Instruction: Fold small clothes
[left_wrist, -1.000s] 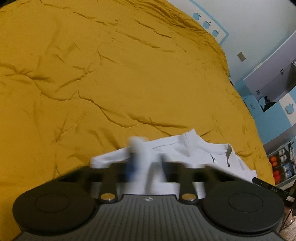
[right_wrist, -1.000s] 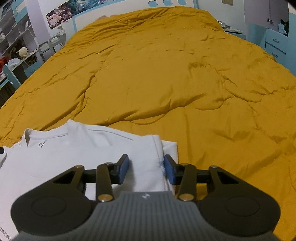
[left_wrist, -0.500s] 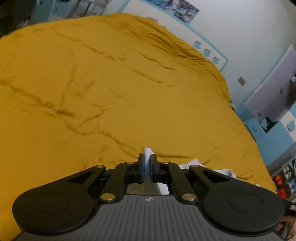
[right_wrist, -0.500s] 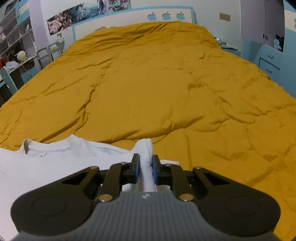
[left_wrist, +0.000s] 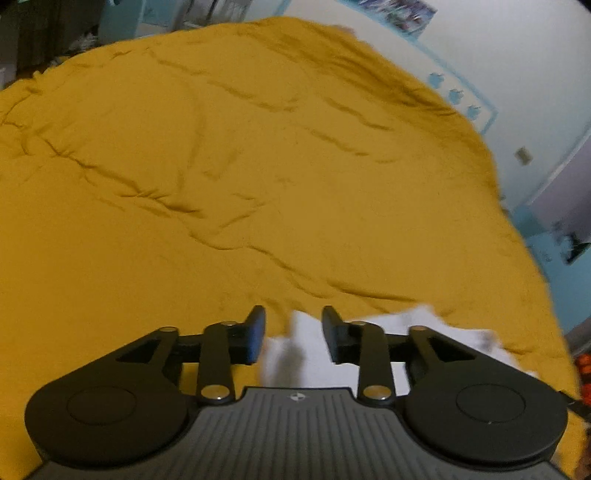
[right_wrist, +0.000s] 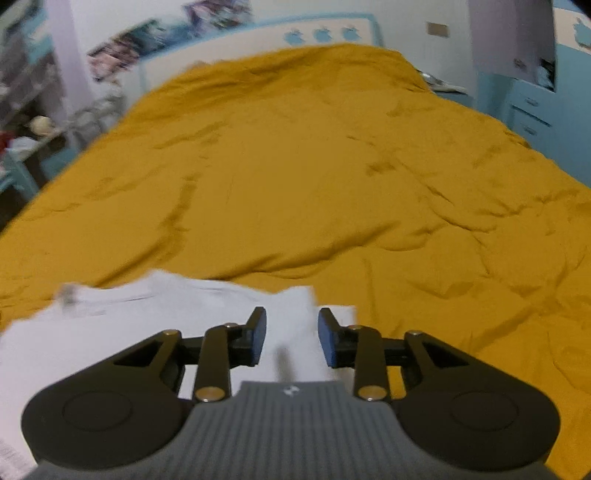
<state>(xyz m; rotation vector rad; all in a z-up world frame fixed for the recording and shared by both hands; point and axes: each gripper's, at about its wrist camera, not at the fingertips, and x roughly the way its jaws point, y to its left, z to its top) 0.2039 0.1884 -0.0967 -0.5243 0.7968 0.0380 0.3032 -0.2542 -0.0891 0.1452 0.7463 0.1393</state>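
Observation:
A small white shirt (right_wrist: 122, 325) lies on the mustard-yellow duvet (right_wrist: 295, 184) at the near edge of the bed. In the right wrist view its collar is at the left, and one folded edge sits between the fingers of my right gripper (right_wrist: 291, 332). That gripper's jaws are opening and the pads stand clear of the cloth. In the left wrist view the white shirt (left_wrist: 299, 354) shows blurred between and to the right of the fingers of my left gripper (left_wrist: 293, 332). Its jaws are opening too, with white cloth between them but no pad pressing on it.
The yellow duvet (left_wrist: 240, 184) covers the whole bed ahead. A white and blue headboard (right_wrist: 258, 40) with apple stickers stands at the far end. Blue drawers (right_wrist: 535, 110) stand at the right, cluttered shelves (right_wrist: 29, 118) at the left.
Half a second ago both grippers were shut on pinched folds of the white shirt. Both have since opened, let the cloth go and lifted, so more of the room shows.

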